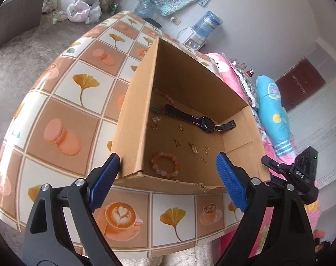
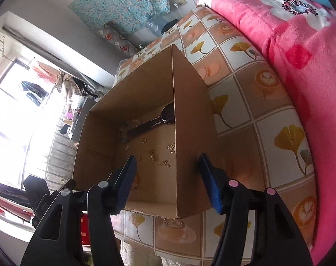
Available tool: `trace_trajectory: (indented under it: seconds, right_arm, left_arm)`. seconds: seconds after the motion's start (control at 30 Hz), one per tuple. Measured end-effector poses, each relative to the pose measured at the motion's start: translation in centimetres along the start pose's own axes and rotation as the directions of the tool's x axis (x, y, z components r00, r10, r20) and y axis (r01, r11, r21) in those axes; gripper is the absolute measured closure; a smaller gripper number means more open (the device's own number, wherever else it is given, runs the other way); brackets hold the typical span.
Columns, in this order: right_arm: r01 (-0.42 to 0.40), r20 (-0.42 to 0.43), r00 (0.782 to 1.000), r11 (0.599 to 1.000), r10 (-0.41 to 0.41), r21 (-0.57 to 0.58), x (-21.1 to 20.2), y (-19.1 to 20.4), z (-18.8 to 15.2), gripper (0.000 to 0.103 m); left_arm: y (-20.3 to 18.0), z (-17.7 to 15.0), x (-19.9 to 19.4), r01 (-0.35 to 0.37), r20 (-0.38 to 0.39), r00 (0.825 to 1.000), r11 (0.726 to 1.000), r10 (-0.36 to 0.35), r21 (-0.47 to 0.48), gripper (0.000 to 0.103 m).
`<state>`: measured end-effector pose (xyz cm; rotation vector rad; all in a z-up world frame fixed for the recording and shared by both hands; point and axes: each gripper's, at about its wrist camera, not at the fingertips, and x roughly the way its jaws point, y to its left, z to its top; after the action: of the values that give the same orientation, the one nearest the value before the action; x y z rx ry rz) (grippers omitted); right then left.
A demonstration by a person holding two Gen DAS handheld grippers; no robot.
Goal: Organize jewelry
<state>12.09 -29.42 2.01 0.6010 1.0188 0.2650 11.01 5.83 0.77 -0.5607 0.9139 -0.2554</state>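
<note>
All the jewelry sits inside the cardboard box (image 1: 190,84) on the worktop (image 1: 79,93), so it stays together: a pink bead bracelet (image 1: 165,163), a dark watch (image 1: 203,122) and small gold bits (image 1: 193,148). The left hand-held gripper (image 1: 168,173) is wide open and holds nothing. The right hand-held gripper (image 2: 168,173) is open and empty too, with a box wall between its fingers.

My left claw (image 1: 168,170) sits just short of the box (image 1: 136,133), its near left corner between the open fingers. Beyond the tips, inside on the floor, the bracelet (image 1: 165,164) lies nearest, small charms (image 1: 194,148) just past it, the watch (image 1: 201,120) farther back. From my right claw (image 2: 168,170), the box's right wall (image 2: 190,133) stands between the fingers, table (image 2: 245,110) to the right.
</note>
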Motion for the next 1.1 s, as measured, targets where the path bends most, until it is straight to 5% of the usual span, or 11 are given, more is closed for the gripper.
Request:
trace_trajectory:
  seconds: [0.43, 0.8, 0.9, 1.1]
  right_arm:
    - [0.018, -0.004, 1.0, 1.0, -0.018, -0.006, -2.5, -0.5, -4.2, 0.045]
    - [0.018, 0.032, 0.999, 1.0, -0.018, 0.007, -3.8, -0.9, -6.1, 0.045]
    - [0.029, 0.058, 0.998, 0.999, -0.031, 0.029, -4.6, -1.3, -6.4, 0.045]
    - [0.114, 0.2, 0.974, 0.993, -0.103, -0.042, -9.1, -0.3, -9.0, 0.043]
  left_arm:
    - [0.8, -4.0, -3.0, 0.042, 0.011, 0.999, 0.999, -0.042, 0.001, 0.019]
    - [0.3, -6.1, -4.1, 0.011, 0.039, 0.999, 0.998, -0.013, 0.058, 0.018]
    - [0.2, -6.4, -4.3, -0.021, 0.042, 0.999, 0.998, 0.018, 0.067, 0.018]
    - [-1.5, -8.2, -7.9, -0.16, 0.173, 0.976, 0.972, 0.131, 0.17, 0.018]
